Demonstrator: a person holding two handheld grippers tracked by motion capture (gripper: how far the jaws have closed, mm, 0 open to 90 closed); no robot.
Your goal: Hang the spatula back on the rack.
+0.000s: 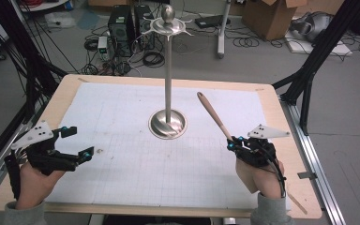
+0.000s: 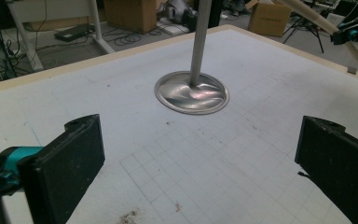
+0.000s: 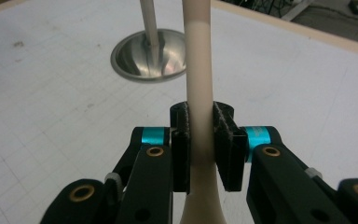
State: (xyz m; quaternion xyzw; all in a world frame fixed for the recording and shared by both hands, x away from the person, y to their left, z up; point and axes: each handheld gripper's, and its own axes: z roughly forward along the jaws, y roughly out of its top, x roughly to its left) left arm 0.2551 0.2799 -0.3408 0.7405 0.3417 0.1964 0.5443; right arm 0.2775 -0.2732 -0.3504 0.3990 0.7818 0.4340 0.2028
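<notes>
Gripping wooden utensil (image 3: 199, 79) by its slim handle, right gripper (image 3: 200, 144) jaws clamped on it; light, stiff, smooth, likely slip-prone; left gripper (image 2: 200, 158) jaws wide, empty.

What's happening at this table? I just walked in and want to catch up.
A person works with a gripper in each hand. The right gripper is shut on the pale handle of a wooden utensil, holding it off the table with the handle angled up toward the metal stand, whose hooks at the top carry nothing. The left gripper hovers over the white mat with its jaws open and nothing between them.
</notes>
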